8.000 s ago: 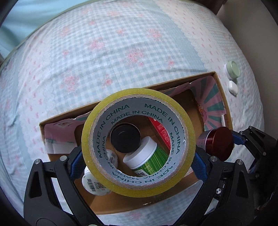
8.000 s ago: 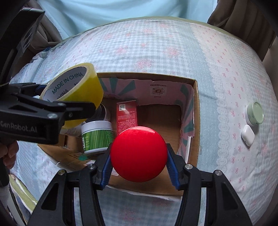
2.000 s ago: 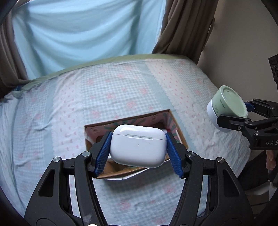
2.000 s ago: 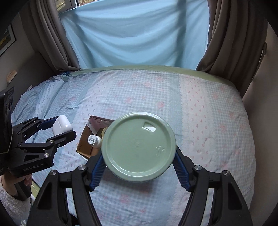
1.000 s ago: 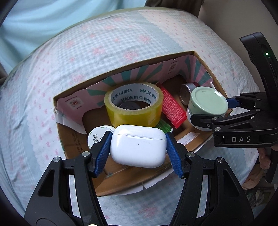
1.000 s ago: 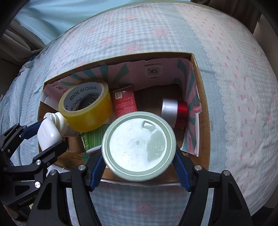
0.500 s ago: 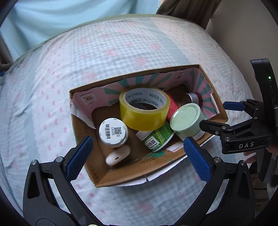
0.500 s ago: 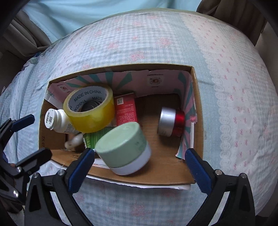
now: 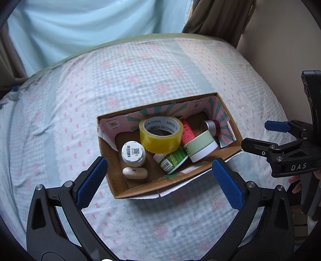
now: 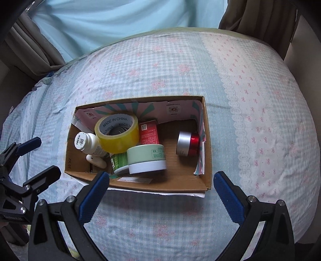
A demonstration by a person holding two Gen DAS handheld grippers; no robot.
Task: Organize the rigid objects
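Note:
An open cardboard box (image 9: 176, 181) (image 10: 180, 183) lies on the bed. Inside are a yellow tape roll (image 9: 160, 135) (image 10: 118, 134), a white earbud case (image 9: 134, 173) (image 10: 96, 161), a pale green jar on its side (image 9: 200, 147) (image 10: 147, 156), a green-labelled tub (image 9: 171, 159) (image 10: 118, 161), a white bottle (image 9: 133, 153) (image 10: 88, 144), a red box (image 9: 187, 131) (image 10: 148, 132) and a red and silver jar (image 9: 211, 126) (image 10: 187, 143). My left gripper (image 9: 159, 183) is open and empty above the box's near edge. My right gripper (image 10: 160, 196) is open and empty too.
The bed (image 9: 140, 80) (image 10: 250, 100) has a blue checked cover with pink flowers. Blue curtain (image 10: 120, 18) and brown drapes (image 10: 256, 16) hang behind it. In the left wrist view the right gripper (image 9: 280, 138) sits at the box's right end.
Both grippers have let go, the earbud case and the green jar now lie in the box. Since half a second ago both grippers have pulled back and up, away from the box.

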